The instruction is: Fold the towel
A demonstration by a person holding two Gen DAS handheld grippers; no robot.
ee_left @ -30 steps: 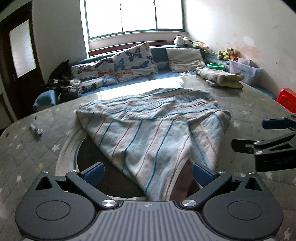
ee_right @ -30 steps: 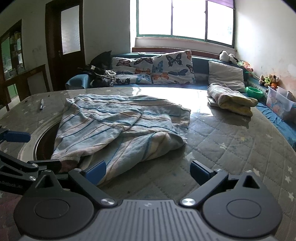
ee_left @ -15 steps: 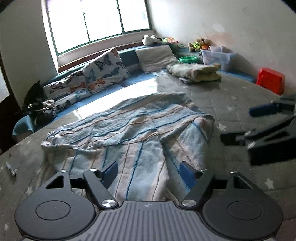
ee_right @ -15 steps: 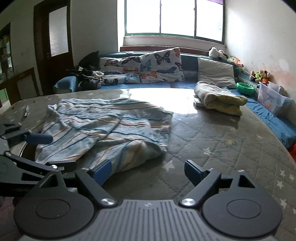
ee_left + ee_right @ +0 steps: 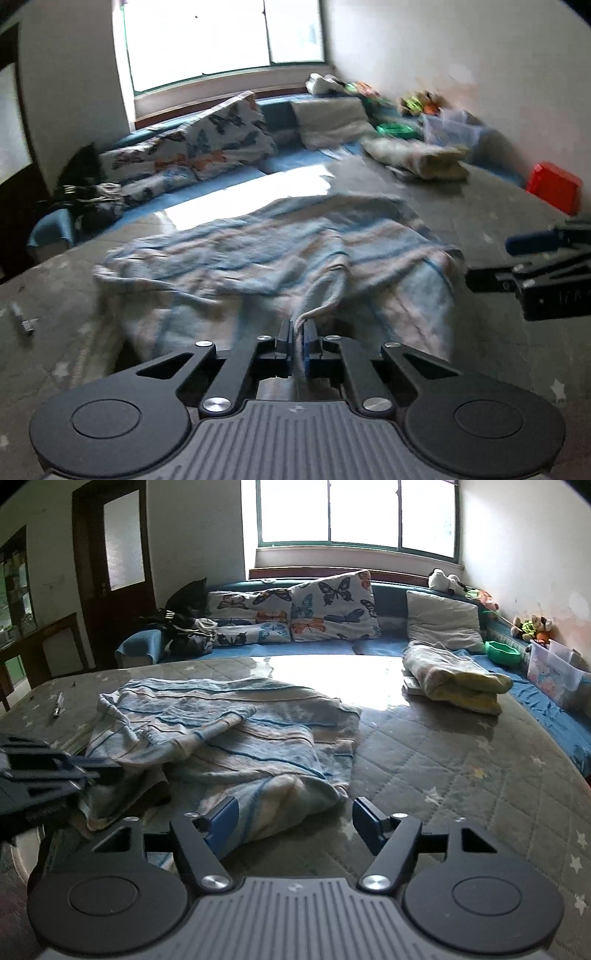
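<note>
A blue, white and tan striped towel (image 5: 266, 254) lies crumpled on the grey quilted table (image 5: 491, 354). My left gripper (image 5: 297, 332) is shut on the towel's near edge, and a fold of cloth rises from between its pads. In the right wrist view the same towel (image 5: 236, 738) spreads across the table's left half. My right gripper (image 5: 295, 812) stands open just off the towel's near right corner, its left pad (image 5: 221, 818) against the cloth. The right gripper shows at the right edge of the left wrist view, and the left gripper (image 5: 74, 771) at the left edge of the right wrist view.
A folded yellowish towel (image 5: 454, 681) lies at the far right of the table. A pen (image 5: 57, 707) lies at the far left. Behind are a blue sofa with butterfly cushions (image 5: 314, 609), a green bowl (image 5: 502, 651), a plastic box (image 5: 554, 672) and a red crate (image 5: 554, 186).
My left gripper went from open to shut on the towel's near edge and turned right. The right gripper moved in toward the towel's near right corner, staying open.
</note>
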